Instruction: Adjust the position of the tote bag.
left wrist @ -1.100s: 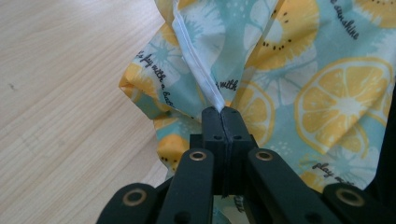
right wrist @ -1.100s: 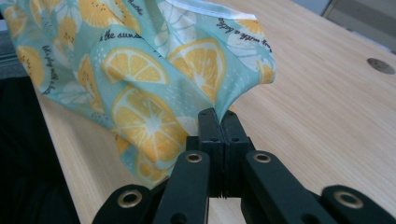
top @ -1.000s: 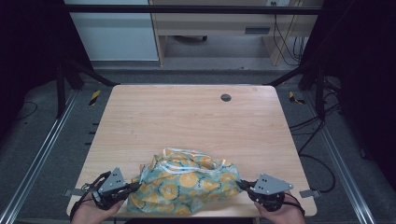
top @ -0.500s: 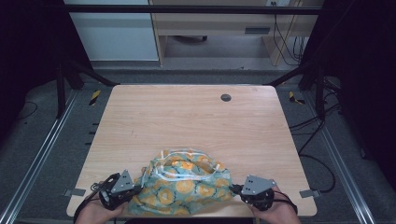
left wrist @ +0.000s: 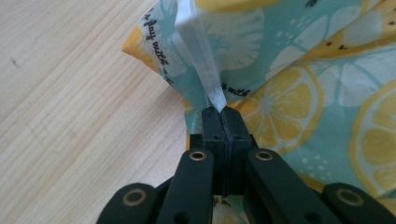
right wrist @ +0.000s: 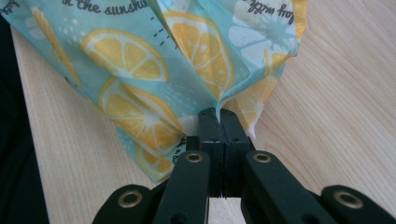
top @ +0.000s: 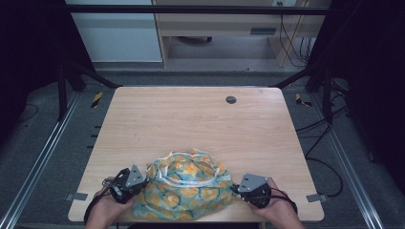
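Note:
A crumpled teal cloth [top: 188,188] printed with orange and lemon slices and edged in white lies bunched at the near edge of the wooden table [top: 191,119]. My left gripper [top: 138,183] is shut on the cloth's left side; in the left gripper view the jaws pinch the white trim of the cloth [left wrist: 289,98] at the left gripper [left wrist: 222,112] tip. My right gripper [top: 235,189] is shut on the right side; in the right gripper view a fold of the cloth [right wrist: 154,70] is clamped in the right gripper [right wrist: 219,113]. The person's hands hold both tools.
A small dark round grommet [top: 231,99] sits in the table near its far edge. Metal rails run along both sides of the table. Cables [top: 320,143] trail on the floor at the right. Bare wood lies beyond the cloth.
Both grippers have moved inward toward each other and slightly lower, still clamped on the cloth. The cloth has bunched up into a narrower, taller heap.

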Tool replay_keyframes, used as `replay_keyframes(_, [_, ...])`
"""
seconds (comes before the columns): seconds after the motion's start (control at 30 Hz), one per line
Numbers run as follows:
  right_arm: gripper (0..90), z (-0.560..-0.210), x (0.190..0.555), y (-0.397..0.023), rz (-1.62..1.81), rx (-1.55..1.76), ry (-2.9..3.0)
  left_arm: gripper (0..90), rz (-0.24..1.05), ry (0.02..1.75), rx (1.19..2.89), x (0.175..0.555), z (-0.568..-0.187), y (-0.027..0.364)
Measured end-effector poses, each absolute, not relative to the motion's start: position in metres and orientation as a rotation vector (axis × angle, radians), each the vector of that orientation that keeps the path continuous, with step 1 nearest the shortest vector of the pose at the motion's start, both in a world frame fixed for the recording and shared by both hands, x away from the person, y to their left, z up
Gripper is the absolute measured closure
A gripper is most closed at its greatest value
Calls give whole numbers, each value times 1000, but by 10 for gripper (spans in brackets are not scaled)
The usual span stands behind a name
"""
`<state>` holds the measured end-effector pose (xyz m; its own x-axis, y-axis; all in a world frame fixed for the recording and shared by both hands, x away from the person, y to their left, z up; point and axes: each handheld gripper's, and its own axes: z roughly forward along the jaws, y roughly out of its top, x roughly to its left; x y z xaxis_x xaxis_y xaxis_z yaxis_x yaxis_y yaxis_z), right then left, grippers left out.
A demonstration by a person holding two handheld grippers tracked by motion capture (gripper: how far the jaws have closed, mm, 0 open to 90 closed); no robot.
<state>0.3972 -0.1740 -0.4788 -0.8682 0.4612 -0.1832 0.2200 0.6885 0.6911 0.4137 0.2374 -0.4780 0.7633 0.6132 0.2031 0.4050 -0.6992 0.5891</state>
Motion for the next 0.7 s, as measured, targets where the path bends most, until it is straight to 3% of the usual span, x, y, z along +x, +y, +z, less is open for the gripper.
replay_keyframes(0.7, [900,-474,408,-174,979,594,2493,900,601,852,2356,453,-482,231])
